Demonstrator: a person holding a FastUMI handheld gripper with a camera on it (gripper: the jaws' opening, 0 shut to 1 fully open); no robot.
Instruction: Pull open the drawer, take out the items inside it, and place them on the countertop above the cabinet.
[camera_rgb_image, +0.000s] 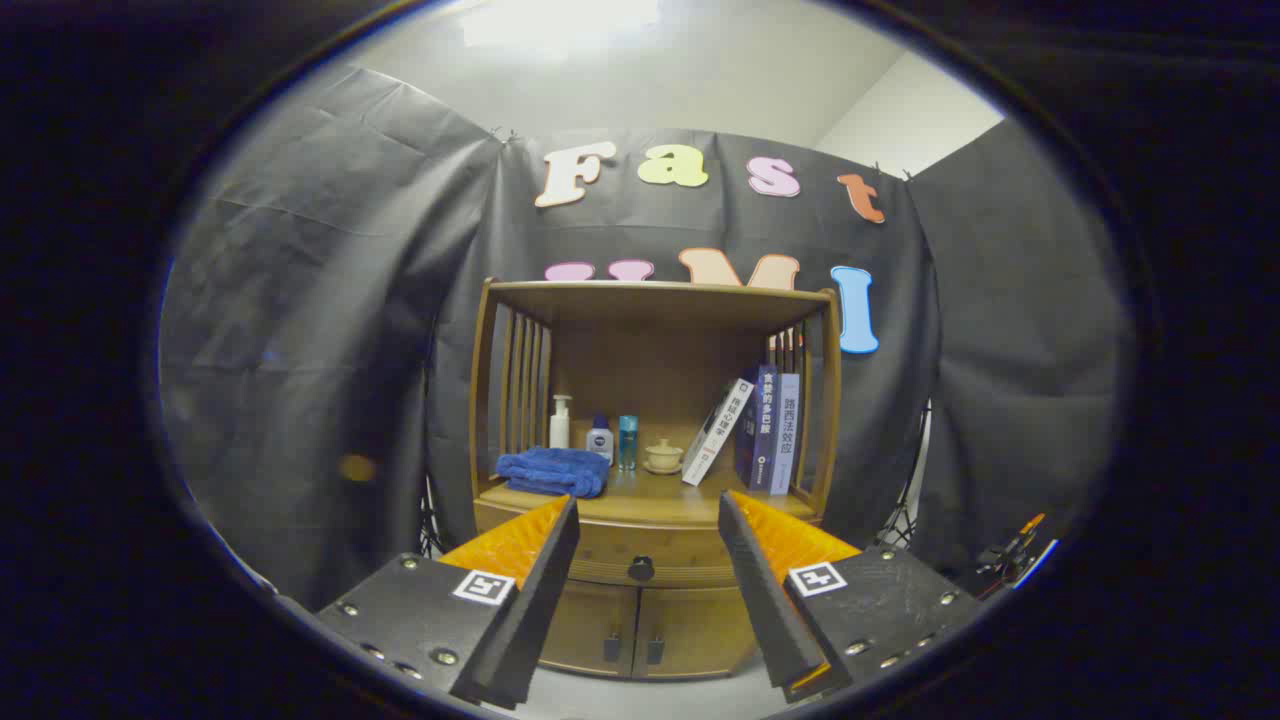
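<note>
Blue towel (553, 472), bottles (600, 436), books (755, 430)

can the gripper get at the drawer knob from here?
Probably yes. The gripper is open, and the drawer knob sits between its fingers, some way beyond them on the closed drawer. Nothing stands between; it would need to move in first.
</note>
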